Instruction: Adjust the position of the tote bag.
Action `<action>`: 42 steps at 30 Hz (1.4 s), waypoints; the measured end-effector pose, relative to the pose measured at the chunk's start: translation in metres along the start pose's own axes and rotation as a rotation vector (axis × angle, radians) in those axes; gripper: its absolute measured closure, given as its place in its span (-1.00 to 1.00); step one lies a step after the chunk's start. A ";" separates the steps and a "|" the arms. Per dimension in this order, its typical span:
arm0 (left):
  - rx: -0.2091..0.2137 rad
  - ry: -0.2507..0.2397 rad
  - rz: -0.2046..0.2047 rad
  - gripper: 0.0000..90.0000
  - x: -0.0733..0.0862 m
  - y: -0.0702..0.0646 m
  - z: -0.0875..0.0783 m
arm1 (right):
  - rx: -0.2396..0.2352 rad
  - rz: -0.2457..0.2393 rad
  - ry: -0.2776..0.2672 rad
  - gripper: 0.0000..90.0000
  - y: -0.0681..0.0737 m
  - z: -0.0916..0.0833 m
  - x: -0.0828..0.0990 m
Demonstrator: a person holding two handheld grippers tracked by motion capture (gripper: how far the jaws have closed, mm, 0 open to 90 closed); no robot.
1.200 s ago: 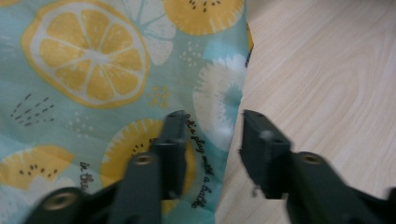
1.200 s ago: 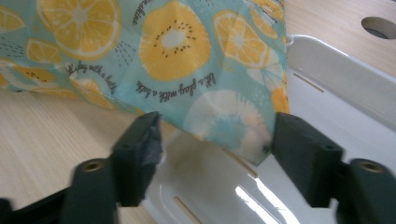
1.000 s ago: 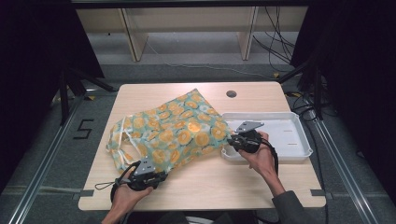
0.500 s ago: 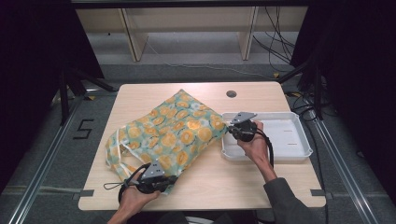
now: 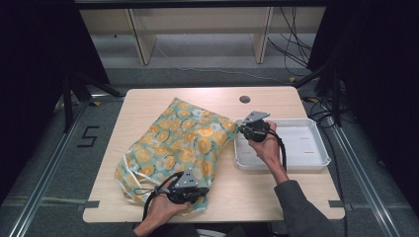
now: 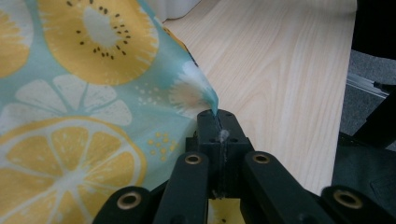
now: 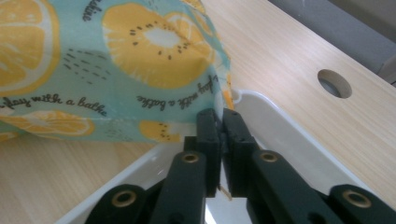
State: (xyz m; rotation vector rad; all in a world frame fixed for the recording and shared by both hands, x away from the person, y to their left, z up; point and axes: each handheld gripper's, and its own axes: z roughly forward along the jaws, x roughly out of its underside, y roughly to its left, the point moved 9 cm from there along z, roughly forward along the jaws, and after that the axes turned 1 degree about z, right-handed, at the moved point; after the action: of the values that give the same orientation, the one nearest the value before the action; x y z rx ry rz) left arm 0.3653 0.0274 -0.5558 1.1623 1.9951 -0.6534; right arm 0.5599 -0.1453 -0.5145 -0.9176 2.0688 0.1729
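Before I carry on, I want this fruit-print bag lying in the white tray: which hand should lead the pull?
Probably the right. The right gripper is pinching the fruit-print bag by its corner right at the white tray rim, whereas the left gripper clamps the far corner at the table's near edge and would best follow.

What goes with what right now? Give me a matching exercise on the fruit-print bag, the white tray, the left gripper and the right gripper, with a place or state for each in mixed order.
Things:
1. fruit-print bag
2. white tray
3. left gripper
4. right gripper

Places or states:
A. pinches the bag's corner at the tray's near-left rim
B. lies spread across the middle of the table
C. sits on the table's right side, nothing lying in it
D. shut on a bag corner near the table's front edge

Pairs: 1-B, 2-C, 3-D, 4-A
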 end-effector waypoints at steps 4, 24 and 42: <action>0.019 0.000 -0.018 0.99 -0.004 -0.007 0.006 | 0.009 0.019 0.001 0.67 -0.002 -0.002 0.000; 0.038 0.004 0.002 0.99 -0.031 -0.023 0.036 | -0.114 0.018 -0.052 0.34 0.046 -0.079 -0.004; 0.108 -0.047 -0.053 0.23 -0.060 -0.028 -0.003 | -0.192 -0.025 -0.025 0.31 0.083 -0.101 0.018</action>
State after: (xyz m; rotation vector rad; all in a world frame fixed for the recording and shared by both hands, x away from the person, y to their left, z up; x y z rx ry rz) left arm 0.3595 -0.0141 -0.5046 1.1493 1.9780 -0.8165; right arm 0.4328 -0.1384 -0.4806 -1.0505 2.0420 0.3730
